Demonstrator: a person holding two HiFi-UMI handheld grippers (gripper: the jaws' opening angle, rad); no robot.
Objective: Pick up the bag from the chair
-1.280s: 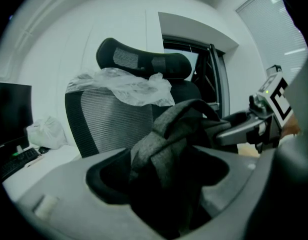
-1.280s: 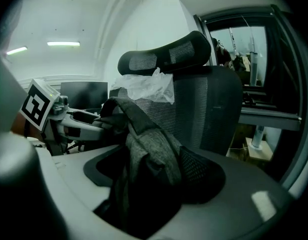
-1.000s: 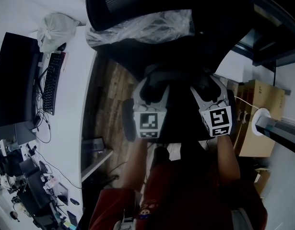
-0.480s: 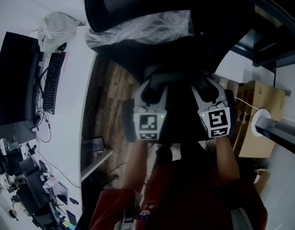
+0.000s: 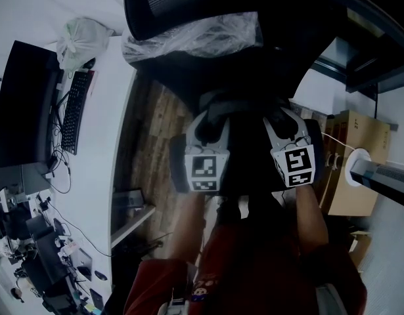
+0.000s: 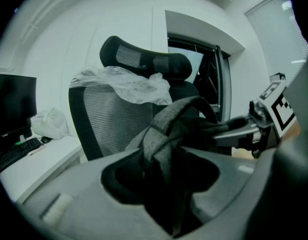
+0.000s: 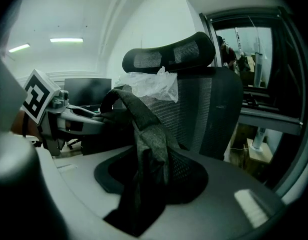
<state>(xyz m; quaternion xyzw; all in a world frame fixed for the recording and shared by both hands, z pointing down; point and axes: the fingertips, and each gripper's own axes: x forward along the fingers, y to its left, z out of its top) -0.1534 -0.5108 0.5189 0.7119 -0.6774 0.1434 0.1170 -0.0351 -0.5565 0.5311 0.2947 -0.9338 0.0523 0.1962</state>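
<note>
A dark bag (image 5: 249, 151) hangs between my two grippers in front of a black mesh office chair (image 5: 208, 5). My left gripper (image 5: 210, 112) is shut on a grey fabric strap (image 6: 166, 139) of the bag, which runs up out of its jaws. My right gripper (image 5: 281, 114) is shut on the other grey strap (image 7: 143, 149). The two straps rise and meet in a loop (image 6: 194, 104) between the grippers. Each gripper shows in the other's view: the right gripper (image 6: 244, 131) and the left gripper (image 7: 76, 119). The bag's body is mostly hidden in shadow.
Crumpled clear plastic (image 5: 195, 38) lies over the chair's backrest. A white desk (image 5: 100, 130) at the left carries a monitor (image 5: 21, 110), a keyboard (image 5: 73, 113) and a white plastic bag (image 5: 80, 38). A cardboard box (image 5: 356, 149) stands at the right. Wooden floor (image 5: 146, 149) lies below.
Nothing has visibly moved apart from a slight shift of the head view; both grippers keep their hold on the straps.
</note>
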